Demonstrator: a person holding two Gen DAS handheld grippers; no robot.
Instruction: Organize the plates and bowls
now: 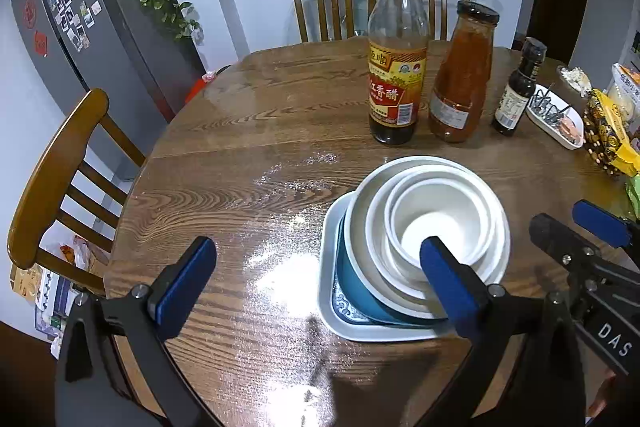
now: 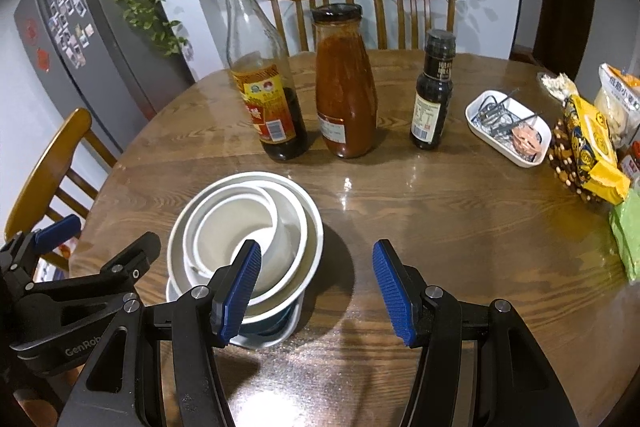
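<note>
A stack of dishes stands on the round wooden table (image 1: 240,147). At the bottom is a white square plate (image 1: 332,319), on it a blue bowl (image 1: 352,287), then nested white bowls (image 1: 436,223). The stack also shows in the right wrist view (image 2: 288,215). My left gripper (image 1: 316,279) is open and empty, its right finger in front of the stack. My right gripper (image 2: 316,291) is open and empty, its left finger in front of the stack's near right side. It also shows in the left wrist view, where one of its fingers (image 1: 600,223) is at the right.
A vinegar bottle (image 1: 396,59), a red sauce jar (image 1: 464,75) and a small dark bottle (image 1: 520,91) stand behind the stack. A white dish of clips (image 2: 508,131) and snack packets (image 2: 592,147) lie at the right. Chairs (image 1: 56,179) surround the table; a fridge (image 1: 80,27) stands left.
</note>
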